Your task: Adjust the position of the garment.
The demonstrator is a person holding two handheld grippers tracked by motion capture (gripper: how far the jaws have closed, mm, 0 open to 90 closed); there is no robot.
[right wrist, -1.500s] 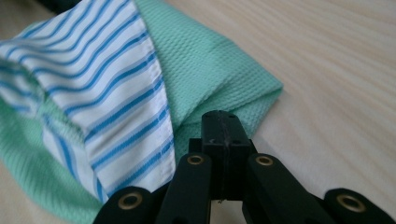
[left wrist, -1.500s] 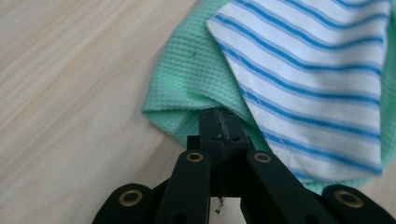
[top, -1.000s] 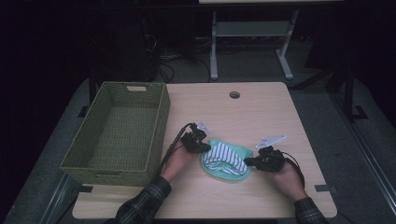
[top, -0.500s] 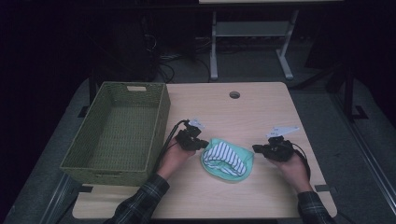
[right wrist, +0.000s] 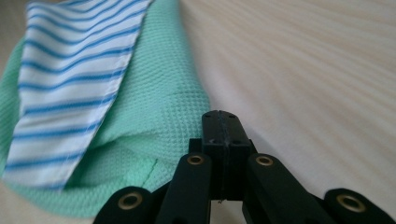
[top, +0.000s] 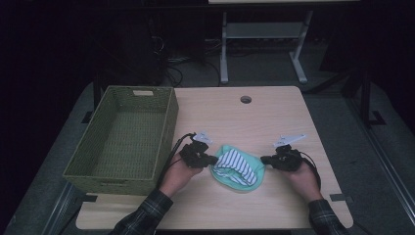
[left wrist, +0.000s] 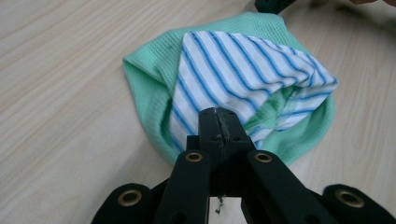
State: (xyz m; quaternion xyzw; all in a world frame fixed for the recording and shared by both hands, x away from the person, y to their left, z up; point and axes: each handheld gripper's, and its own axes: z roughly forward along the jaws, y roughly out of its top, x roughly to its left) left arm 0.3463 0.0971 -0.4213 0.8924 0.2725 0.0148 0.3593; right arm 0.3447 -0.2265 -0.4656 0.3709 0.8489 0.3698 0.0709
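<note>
left hand-held gripper (left wrist: pixel 218 122): jaws closed, at striped cloth (left wrist: pixel 243 74) edge, grip unclear | right hand-held gripper (right wrist: pixel 225 128): closed empty beside green cloth (right wrist: pixel 159 121) | bundled on counter (top: pixel 274 117) for basket (top: pixel 125 137)

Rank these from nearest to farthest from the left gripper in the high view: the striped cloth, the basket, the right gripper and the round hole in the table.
1. Striped cloth: right beside the left gripper, toward the table's middle.
2. Basket: on the gripper's other side, at the table's left edge.
3. Right gripper: across the cloths.
4. Round hole: near the far edge.
</note>
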